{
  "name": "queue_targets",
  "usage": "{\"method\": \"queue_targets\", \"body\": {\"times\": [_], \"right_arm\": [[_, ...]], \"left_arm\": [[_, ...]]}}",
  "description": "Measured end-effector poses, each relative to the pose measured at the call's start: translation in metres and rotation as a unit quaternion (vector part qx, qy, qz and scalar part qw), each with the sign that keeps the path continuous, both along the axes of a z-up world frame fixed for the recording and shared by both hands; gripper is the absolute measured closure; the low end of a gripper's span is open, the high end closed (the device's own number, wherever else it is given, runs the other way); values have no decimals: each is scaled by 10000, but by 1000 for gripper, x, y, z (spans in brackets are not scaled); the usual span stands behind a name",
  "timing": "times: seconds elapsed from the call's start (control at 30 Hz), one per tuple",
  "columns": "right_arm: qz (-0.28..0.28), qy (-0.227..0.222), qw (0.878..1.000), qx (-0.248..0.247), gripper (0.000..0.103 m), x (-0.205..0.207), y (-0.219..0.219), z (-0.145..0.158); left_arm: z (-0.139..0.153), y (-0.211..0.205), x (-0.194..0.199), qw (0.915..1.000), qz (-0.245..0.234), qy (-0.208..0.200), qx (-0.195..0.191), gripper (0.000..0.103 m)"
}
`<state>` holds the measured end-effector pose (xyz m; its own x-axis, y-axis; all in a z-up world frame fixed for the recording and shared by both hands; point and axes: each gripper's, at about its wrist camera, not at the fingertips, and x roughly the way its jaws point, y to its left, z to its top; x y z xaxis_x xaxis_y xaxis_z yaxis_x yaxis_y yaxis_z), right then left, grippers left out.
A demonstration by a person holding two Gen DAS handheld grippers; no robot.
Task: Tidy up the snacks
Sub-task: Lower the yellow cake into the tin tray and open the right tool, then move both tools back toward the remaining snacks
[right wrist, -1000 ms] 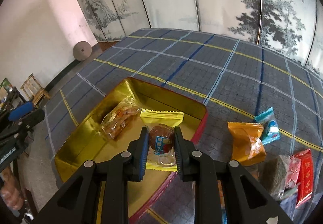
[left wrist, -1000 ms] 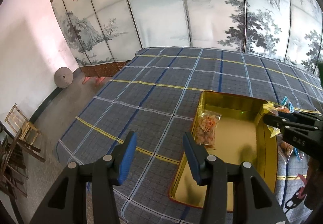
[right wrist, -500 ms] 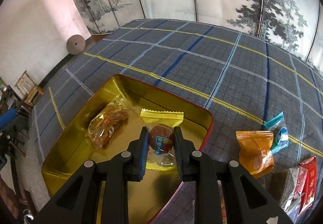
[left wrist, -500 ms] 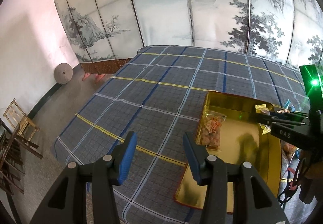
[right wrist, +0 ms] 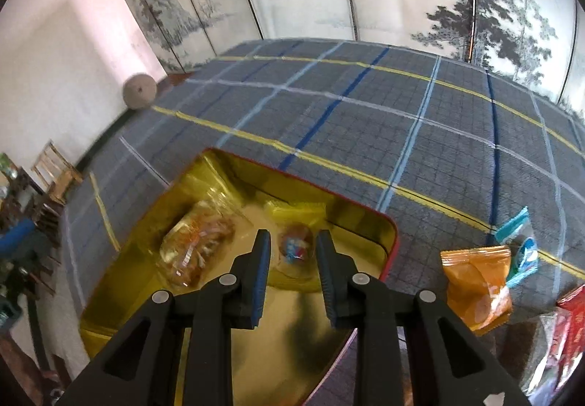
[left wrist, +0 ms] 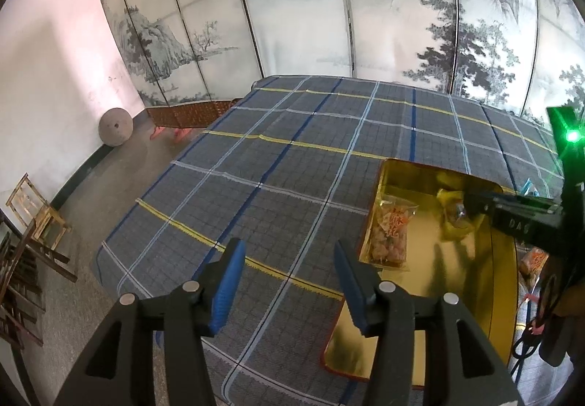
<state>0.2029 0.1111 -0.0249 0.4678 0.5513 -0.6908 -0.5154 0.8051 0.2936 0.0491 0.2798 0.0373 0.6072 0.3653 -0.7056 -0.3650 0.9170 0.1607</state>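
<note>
right gripper (right wrist: 292, 245): we have just been opening its jaws, yellow-wrapped snack (right wrist: 294, 245) between them, released, lying in gold tin (right wrist: 380, 223) by its far wall | left gripper (left wrist: 287, 270): jaws apart, empty, above checked cloth (left wrist: 292, 150) left of the tin | orange packet (right wrist: 477, 281): on cloth beside tin's right edge

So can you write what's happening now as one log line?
right hand-held gripper: opening, yellow snack released in gold tin | left hand-held gripper: open, empty | orange packet: outside tin
</note>
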Motion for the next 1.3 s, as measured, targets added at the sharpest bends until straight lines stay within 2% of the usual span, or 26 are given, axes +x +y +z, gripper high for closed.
{"method": "queue_targets", "body": {"times": [0.2, 0.3, 0.4, 0.6, 0.67, 0.73, 0.8, 0.87, 1.03, 1.13, 1.3], "right_arm": [[-214, -437, 9985, 258, 76, -24, -32, 22], [-576, -941, 9936, 253, 72, -59, -76, 33], [-1114, -1293, 9853, -41, 67, -93, -131, 32], [-2448, -1036, 9610, -765, 65, -128, -255, -4], [-2728, -852, 9545, -847, 64, -134, -286, -18], [-2939, -812, 9477, -942, 64, -142, -308, -28], [-3054, -723, 9449, -929, 64, -147, -323, -39], [-3126, -644, 9443, -804, 64, -149, -333, -48], [-3065, -526, 9485, -600, 64, -153, -345, -61], [-3065, -638, 9489, -399, 63, -154, -354, -59], [-3034, -544, 9511, 195, 60, -155, -371, -61]], "left_arm": [[-1, -4, -2, 10000, -9, 50, 29, 51], [0, -6, -4, 10000, -62, 53, -9, 51], [-2, -15, -5, 9996, -237, 118, -78, 51], [-3, -55, -7, 9953, -922, 213, -195, 51], [0, -78, -10, 9897, -1397, 205, -254, 51], [4, -101, -10, 9800, -1926, 231, -438, 51], [6, -123, -8, 9662, -2443, 325, -752, 51], [7, -141, 0, 9567, -2705, 464, -967, 51], [-2, -176, 16, 9415, -3004, 889, -1246, 51], [-9, -200, 20, 9298, -3214, 1091, -1423, 51], [-21, -258, 24, 9072, -3554, 1395, -1768, 51]]}}
